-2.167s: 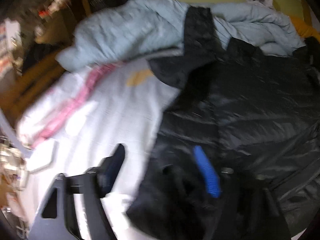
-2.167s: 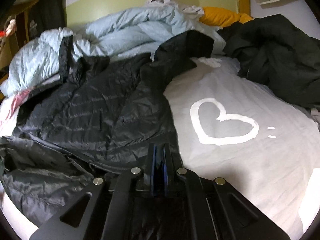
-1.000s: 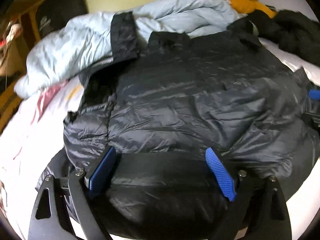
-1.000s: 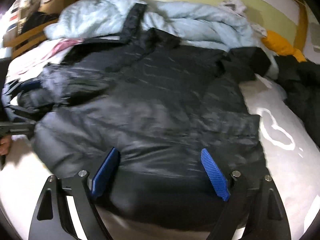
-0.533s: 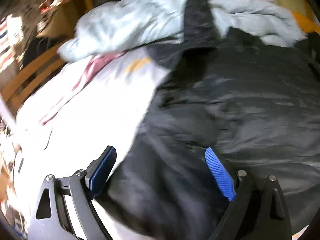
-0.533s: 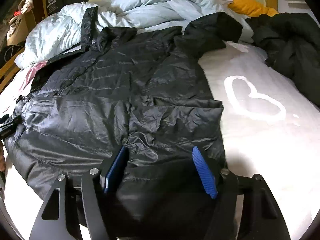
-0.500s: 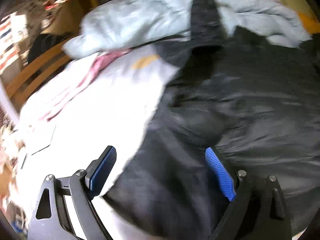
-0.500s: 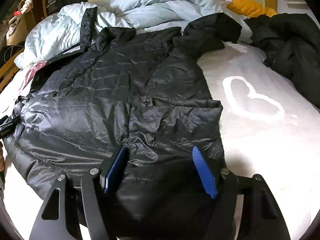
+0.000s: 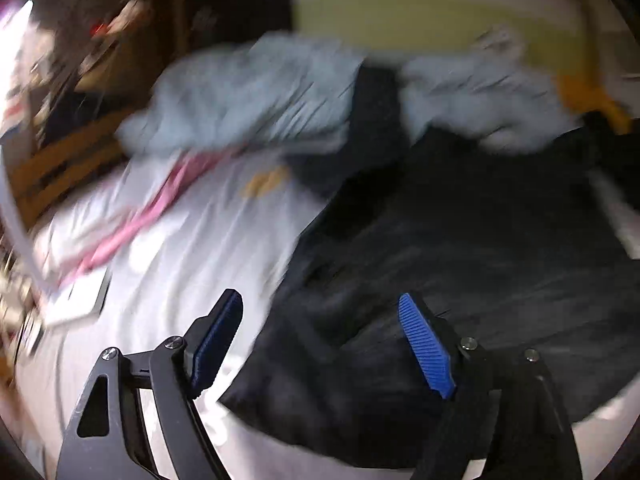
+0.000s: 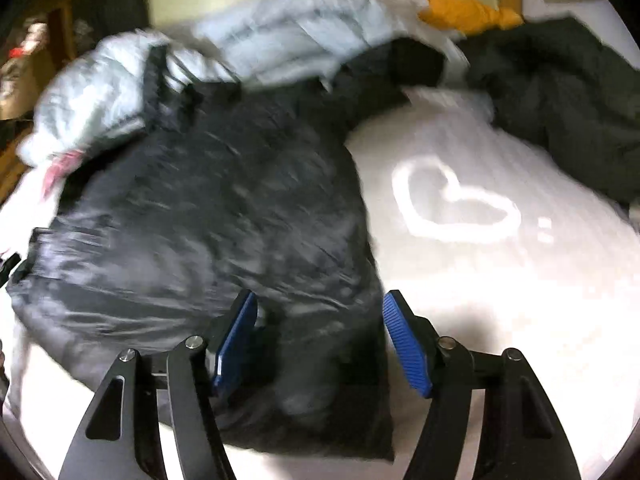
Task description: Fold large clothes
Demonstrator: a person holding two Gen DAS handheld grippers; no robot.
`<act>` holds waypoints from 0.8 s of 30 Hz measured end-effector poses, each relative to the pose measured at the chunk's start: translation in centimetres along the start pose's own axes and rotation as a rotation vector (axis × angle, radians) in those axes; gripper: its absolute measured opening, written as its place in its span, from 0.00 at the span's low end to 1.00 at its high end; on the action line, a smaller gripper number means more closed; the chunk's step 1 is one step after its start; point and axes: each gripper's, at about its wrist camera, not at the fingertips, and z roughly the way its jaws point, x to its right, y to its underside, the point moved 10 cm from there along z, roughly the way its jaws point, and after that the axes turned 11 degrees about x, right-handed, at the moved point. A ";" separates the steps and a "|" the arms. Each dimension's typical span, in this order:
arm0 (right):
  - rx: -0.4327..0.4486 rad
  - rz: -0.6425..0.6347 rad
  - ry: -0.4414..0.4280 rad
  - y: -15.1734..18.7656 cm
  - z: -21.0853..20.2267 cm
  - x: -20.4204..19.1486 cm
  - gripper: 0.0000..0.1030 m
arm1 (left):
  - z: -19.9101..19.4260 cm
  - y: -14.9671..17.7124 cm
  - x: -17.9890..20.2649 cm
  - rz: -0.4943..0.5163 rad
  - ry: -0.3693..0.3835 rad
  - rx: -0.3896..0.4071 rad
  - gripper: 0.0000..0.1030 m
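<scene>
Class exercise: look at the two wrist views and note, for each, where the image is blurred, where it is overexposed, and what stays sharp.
Left wrist view: motion blur smears the black puffer jacket and light blue jacket; the left gripper stays sharp. Right wrist view: the same jacket is streaked, the white bedsheet is blown out near the heart print, and the right gripper is crisp.

Black puffer jacket (image 10: 208,232): shiny quilted shell, wrinkled, spread flat on the white bedsheet (image 10: 500,288). Collar end against the pale blue duvet (image 10: 280,36); hem at the sheet's near edge, left of the heart print.
</scene>
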 end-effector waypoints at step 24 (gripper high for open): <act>-0.039 -0.017 -0.007 2.1 5.6 -1.4 0.61 | 7.6 7.7 0.7 -0.001 -0.019 -0.265 0.84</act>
